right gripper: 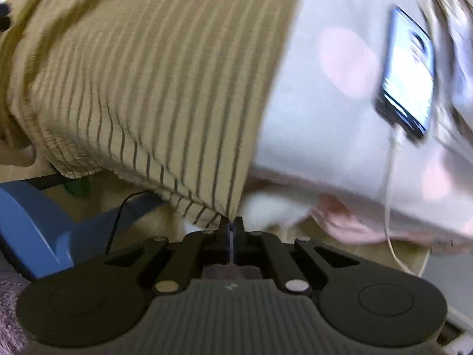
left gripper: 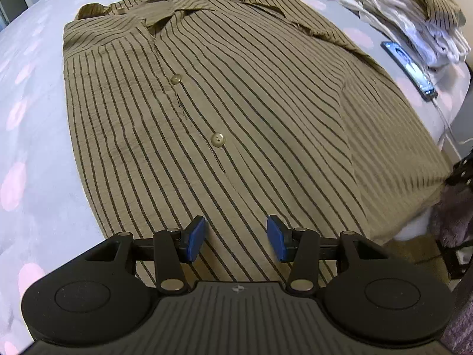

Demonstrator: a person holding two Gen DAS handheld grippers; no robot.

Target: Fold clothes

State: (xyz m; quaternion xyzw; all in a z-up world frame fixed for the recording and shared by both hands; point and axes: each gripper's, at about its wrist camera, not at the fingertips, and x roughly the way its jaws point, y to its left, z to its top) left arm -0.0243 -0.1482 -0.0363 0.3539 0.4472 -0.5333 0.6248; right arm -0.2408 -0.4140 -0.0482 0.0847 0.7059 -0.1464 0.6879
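Observation:
A tan shirt with dark stripes lies buttoned and face up on the bed, collar at the far end. My left gripper hovers over the near hem, open, its blue pads apart with only flat cloth under them. In the right wrist view the shirt hangs over the bed's edge. My right gripper points down and is shut, with the shirt's lower corner running into the closed jaws. This view is motion-blurred.
The bedsheet is pale blue with pink dots. A phone with a white cable lies right of the shirt. A pile of folded white and tan clothes sits at the far right. A blue object is on the floor below.

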